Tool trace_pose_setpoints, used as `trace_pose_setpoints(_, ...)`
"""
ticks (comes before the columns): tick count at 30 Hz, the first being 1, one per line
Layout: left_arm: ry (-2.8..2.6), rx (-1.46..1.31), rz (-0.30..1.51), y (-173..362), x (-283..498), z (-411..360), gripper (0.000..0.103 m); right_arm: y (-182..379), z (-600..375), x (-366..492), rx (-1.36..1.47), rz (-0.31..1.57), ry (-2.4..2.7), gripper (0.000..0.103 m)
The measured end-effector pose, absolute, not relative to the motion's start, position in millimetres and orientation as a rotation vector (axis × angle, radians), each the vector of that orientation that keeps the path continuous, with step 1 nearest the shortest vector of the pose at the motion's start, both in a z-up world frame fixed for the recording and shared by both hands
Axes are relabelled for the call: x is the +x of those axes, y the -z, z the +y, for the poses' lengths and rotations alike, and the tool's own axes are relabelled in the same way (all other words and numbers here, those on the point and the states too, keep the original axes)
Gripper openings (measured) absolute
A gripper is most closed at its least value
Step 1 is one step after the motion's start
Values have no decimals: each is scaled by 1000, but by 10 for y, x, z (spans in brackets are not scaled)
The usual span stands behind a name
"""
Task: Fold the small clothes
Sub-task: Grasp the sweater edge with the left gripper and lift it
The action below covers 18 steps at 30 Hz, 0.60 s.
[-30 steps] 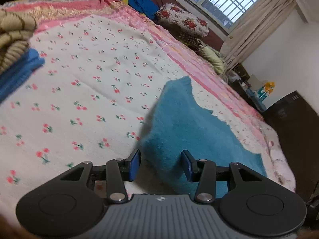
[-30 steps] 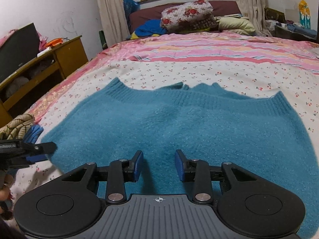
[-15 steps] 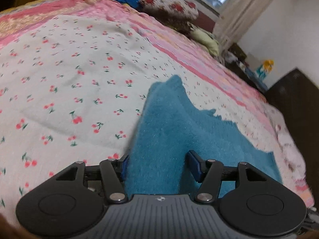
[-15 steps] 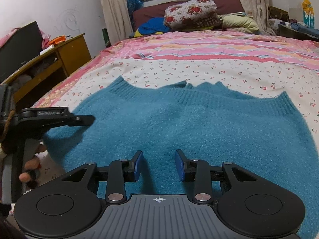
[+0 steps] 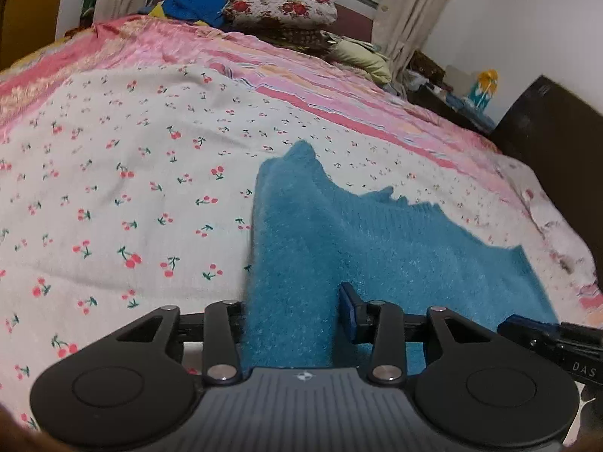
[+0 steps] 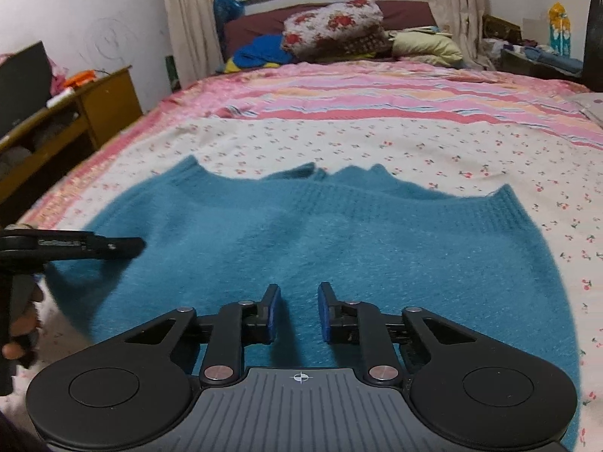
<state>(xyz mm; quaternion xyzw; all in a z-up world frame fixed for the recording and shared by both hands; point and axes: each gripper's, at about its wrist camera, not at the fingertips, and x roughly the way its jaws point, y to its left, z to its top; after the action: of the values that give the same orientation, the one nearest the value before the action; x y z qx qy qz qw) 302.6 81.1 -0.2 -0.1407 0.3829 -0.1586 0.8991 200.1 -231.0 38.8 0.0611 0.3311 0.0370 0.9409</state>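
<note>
A fuzzy teal sweater [image 6: 309,241] lies spread on the cherry-print bed sheet [image 5: 124,173]. In the left wrist view its left edge [image 5: 290,263] runs between the fingers of my left gripper [image 5: 292,316], which is open around it; the left finger is hidden behind the fabric. My right gripper [image 6: 296,312] is open and empty, low over the sweater's near middle. The left gripper also shows at the left of the right wrist view [image 6: 75,246], at the sweater's left edge.
Pillows and a floral quilt [image 6: 335,26] are piled at the bed's far end under the window. A wooden cabinet [image 6: 75,113] stands left of the bed. A dark headboard-like panel [image 5: 554,139] stands to the right.
My left gripper has moved forward onto the sweater's left edge, so the fabric now sits between its fingers. The right gripper has barely moved.
</note>
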Motion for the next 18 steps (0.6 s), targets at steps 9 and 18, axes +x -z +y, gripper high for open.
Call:
trace_pose_setpoints(9,321,-318,768,-75,2947,785,38,-365,-2271,2047,92,693,-65,17)
trace_pose_setpoints(18,424,-343,669,-535,2701,581,37,-341,-2328,2018,122,698,-82,17)
